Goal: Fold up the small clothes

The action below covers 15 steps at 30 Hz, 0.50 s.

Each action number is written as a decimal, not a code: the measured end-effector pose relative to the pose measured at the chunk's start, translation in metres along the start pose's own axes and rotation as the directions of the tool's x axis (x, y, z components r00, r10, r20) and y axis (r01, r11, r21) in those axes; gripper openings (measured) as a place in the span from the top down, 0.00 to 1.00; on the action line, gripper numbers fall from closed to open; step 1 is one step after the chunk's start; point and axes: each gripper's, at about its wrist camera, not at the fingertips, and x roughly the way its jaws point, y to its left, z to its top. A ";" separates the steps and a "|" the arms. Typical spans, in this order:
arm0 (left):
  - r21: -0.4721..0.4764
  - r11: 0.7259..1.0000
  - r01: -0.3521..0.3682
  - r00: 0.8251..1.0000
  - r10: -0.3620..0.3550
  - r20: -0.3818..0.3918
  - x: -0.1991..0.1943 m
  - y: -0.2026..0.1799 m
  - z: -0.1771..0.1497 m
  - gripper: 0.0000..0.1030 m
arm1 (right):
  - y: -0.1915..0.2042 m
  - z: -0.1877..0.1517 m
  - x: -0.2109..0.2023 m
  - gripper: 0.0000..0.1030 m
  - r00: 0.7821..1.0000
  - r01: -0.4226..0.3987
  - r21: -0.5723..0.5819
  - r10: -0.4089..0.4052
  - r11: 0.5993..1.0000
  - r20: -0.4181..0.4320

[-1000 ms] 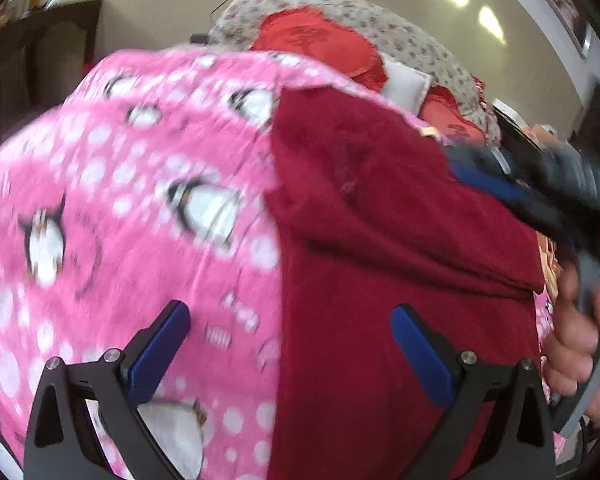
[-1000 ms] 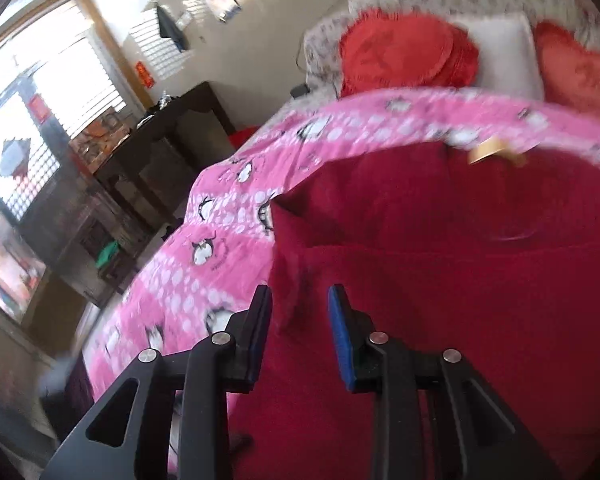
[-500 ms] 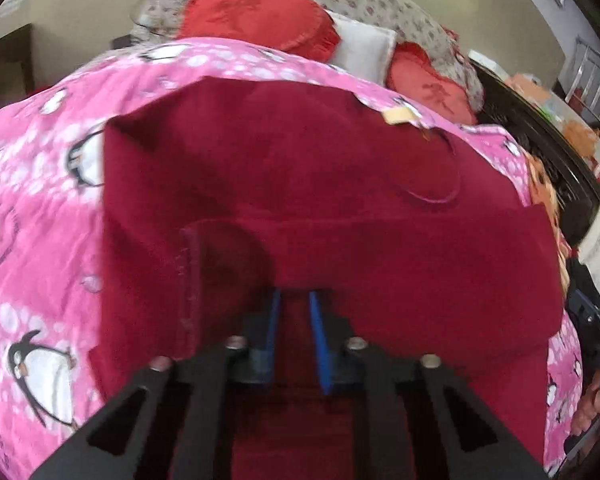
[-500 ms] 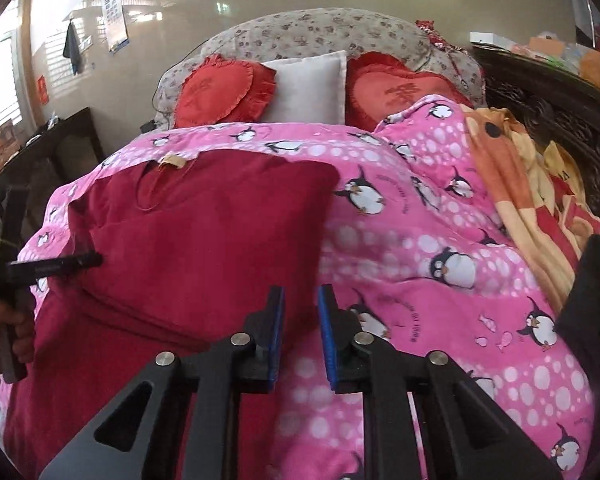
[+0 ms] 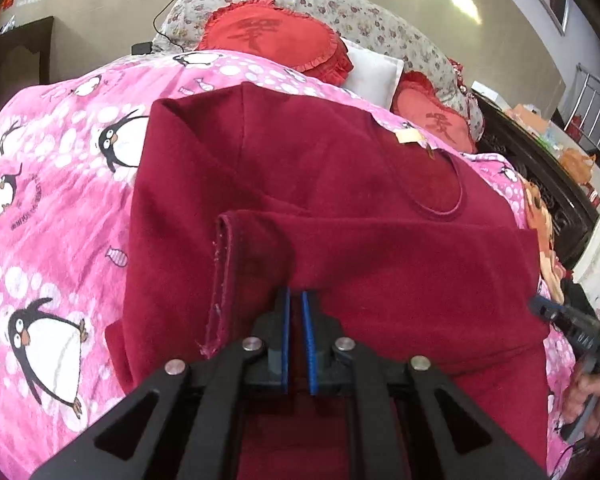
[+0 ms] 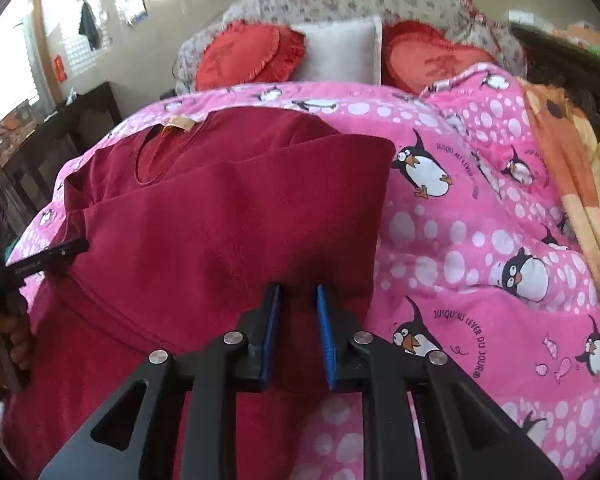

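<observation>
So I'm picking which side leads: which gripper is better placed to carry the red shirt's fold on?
Neither alone. The left gripper and right gripper each pinch the lifted fold of the red shirt at opposite ends, so both should probably move together.

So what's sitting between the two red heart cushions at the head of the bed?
A white pillow sits between the left red heart cushion and the right red heart cushion, clearest in the right wrist view.
</observation>
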 end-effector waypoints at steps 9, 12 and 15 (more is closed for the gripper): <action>-0.008 1.000 0.010 1.000 -0.010 -0.002 0.000 0.003 0.001 0.92 | 0.005 0.065 0.022 1.00 0.999 0.051 0.053 -0.052 0.997 0.010; -0.007 1.000 0.007 1.000 -0.007 -0.002 0.000 0.002 0.002 0.92 | -0.004 0.058 0.042 1.00 0.999 0.037 0.111 -0.037 0.993 -0.002; -0.005 1.000 0.003 1.000 -0.003 -0.001 0.000 0.002 0.002 0.92 | -0.011 0.061 0.039 1.00 0.999 0.014 0.176 -0.007 0.984 -0.042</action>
